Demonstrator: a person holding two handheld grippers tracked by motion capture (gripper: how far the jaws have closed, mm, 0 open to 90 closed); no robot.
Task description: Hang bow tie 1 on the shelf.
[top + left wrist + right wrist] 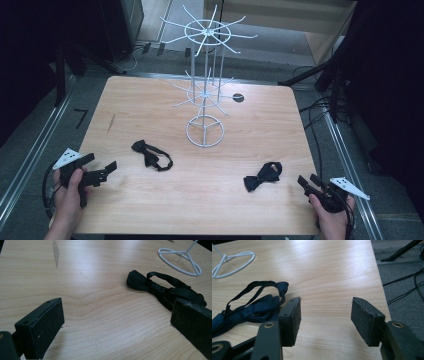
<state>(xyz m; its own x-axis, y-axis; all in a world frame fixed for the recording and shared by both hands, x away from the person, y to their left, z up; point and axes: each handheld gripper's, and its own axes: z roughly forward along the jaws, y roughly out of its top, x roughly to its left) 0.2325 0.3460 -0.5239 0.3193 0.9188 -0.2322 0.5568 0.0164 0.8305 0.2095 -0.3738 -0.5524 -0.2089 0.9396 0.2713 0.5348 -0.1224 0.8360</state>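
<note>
On the wooden table (150, 100) stands a white wire display rack (205, 75), all its hooks bare. Judged from this, the work of hanging the bow ties has not begun: both ties lie flat on the tabletop, nothing lifted.

Left bow tie (151, 155): near the table's middle-left, in front of the rack's ring base. Left gripper (102, 170) sits at the table's near-left edge, well apart from it. In the left gripper view its jaws stand wide, bare wood between them; the tie (162, 288) lies ahead and to the right, partly behind the right-hand pad (192, 325), not touching it as far as I can tell.

Right bow tie (263, 175): near the front-right. Right gripper (306, 181) is near it at the near-right edge, jaws about half open, holding nothing. In the right gripper view the tie (249, 307) lies outside the gap, just beside the left-hand pad (292, 322); contact uncertain.

Left to do: grasp each tie, carry it to a hook.
</note>
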